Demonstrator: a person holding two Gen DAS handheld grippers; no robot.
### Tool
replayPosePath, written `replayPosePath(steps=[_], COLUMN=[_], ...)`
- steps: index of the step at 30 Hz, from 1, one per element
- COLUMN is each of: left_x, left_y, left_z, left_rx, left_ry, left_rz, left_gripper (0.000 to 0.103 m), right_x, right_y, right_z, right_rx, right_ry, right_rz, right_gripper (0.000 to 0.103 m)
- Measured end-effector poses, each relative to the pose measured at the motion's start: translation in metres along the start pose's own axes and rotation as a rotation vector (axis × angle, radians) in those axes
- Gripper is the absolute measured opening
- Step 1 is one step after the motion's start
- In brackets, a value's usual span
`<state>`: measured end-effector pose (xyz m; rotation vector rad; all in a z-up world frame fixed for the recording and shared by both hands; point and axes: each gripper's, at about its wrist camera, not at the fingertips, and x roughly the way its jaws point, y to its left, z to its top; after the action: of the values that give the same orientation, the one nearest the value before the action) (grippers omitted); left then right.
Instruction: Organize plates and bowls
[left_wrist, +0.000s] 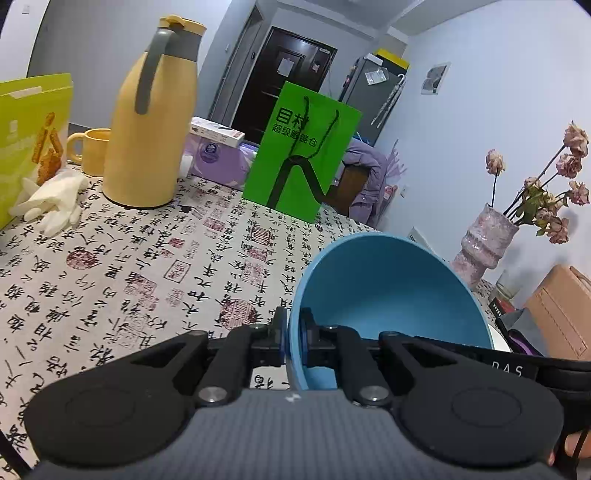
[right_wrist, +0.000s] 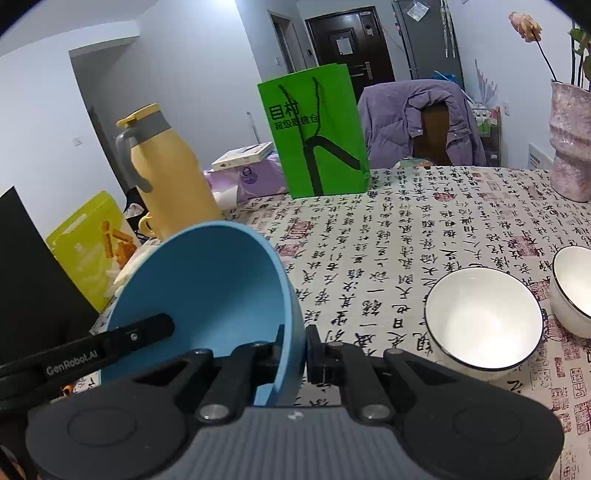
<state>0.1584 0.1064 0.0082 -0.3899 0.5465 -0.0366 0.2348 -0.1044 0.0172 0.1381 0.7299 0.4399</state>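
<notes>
A blue bowl (left_wrist: 388, 295) hangs above the patterned tablecloth (left_wrist: 147, 258), tipped so its opening faces the cameras. The left gripper (left_wrist: 293, 332) and right gripper (right_wrist: 295, 350) each pinch opposite sides of its rim, jaws closed tight on it. Two white bowls (right_wrist: 484, 317) sit upright on the cloth to the right.

My left tool (left_wrist: 293, 334) hides the near rim of the blue bowl (left_wrist: 388, 291). The second white bowl (right_wrist: 574, 288) is cut by the right edge, the vase (right_wrist: 570, 147) too. The snack bag (left_wrist: 29, 140) runs off the left edge.
</notes>
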Motion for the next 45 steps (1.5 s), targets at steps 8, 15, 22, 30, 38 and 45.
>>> replayPosePath(steps=[8,15,22,30,38,45], left_x=[-0.017,-0.033,-0.050,-0.064,-0.075,-0.084], left_y=[0.011,0.023,0.035,0.049,0.061,0.073], left_z=[0.001,0.002,0.002,0.001,-0.002,-0.005], left_rx=[-0.012,-0.023,-0.028,-0.037,-0.045,-0.047], left_ry=[-0.023,-0.046,-0.067,-0.076,-0.080,-0.077], left_rz=[0.013,0.019,0.041,0.071,0.093,0.118], left_gripper=[0.008,0.008,0.008,0.008,0.008,0.008], right_x=[-0.003,-0.006,-0.006,-0.001,0.003,0.009], right_y=[0.016,0.033,0.048,0.064,0.078,0.089], right_z=[-0.003,-0.007,-0.012,-0.019,-0.026,-0.033], right_rx=[-0.008,-0.027,-0.024,-0.024,-0.024,-0.023], right_ry=[-0.008,-0.014,-0.016,-0.006,0.008,0.034], right_rz=[0.020,0.037,0.070,0.106,0.125,0.148], right_gripper=[0.008,0.008,0.008,0.008,0.008,0.008])
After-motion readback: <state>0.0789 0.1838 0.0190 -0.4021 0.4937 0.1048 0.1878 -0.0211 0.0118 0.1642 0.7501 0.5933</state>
